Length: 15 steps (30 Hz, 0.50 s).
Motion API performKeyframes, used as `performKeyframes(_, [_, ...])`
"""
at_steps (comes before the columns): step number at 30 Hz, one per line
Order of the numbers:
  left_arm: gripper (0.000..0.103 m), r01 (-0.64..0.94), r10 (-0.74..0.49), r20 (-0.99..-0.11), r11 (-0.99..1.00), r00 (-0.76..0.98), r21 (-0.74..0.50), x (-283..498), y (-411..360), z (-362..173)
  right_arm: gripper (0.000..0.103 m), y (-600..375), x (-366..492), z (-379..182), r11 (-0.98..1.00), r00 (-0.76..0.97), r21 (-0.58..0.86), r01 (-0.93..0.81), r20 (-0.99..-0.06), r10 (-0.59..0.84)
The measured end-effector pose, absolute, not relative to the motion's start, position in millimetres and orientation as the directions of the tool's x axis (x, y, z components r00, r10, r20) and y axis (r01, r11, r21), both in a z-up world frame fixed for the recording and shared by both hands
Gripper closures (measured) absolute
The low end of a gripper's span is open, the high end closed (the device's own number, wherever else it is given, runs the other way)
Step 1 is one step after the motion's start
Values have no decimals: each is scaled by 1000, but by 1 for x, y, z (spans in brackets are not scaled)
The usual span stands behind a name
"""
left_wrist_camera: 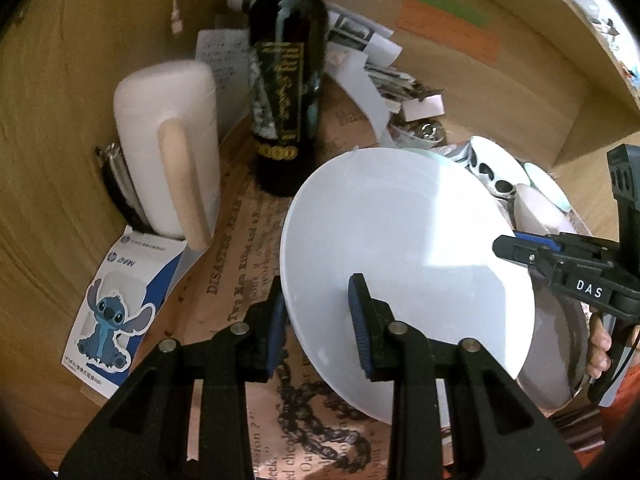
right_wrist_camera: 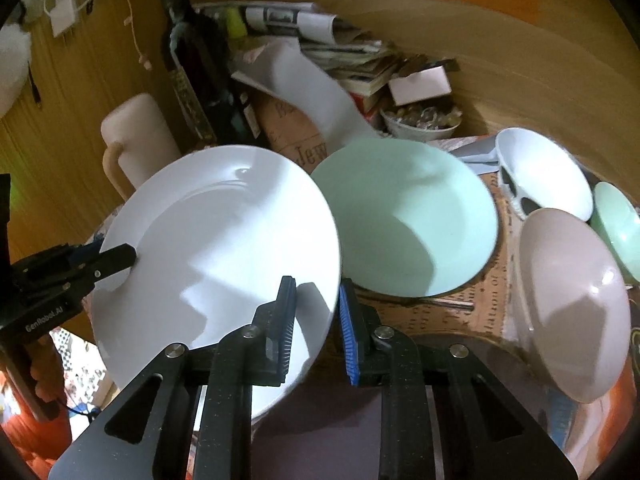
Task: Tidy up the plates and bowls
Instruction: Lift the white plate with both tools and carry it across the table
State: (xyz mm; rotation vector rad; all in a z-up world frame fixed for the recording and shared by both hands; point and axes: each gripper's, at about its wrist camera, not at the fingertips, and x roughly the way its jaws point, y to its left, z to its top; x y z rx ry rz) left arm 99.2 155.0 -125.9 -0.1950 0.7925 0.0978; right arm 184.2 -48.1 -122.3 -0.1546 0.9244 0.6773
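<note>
Surface: newspaper-covered table (right_wrist_camera: 452, 316) in wooden nook.
White plate (right_wrist_camera: 216, 256): tilted, lifted.
Left gripper (left_wrist_camera: 320, 320): clamped on plate rim.
Right gripper (right_wrist_camera: 318, 328): clamped on opposite rim.

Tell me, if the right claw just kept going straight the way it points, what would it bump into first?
Probably the mint green plate, lying straight beyond the right claw, which is clamped on the white plate rim. Depth is hard to judge.
</note>
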Motion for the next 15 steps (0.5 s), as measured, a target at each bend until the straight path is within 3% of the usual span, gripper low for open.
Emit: performKeyframes(15, [73,-84,-40,-692,986,721,-145,108,118,-112,84,-95,173,-104,822,481,162,-545,-743,466])
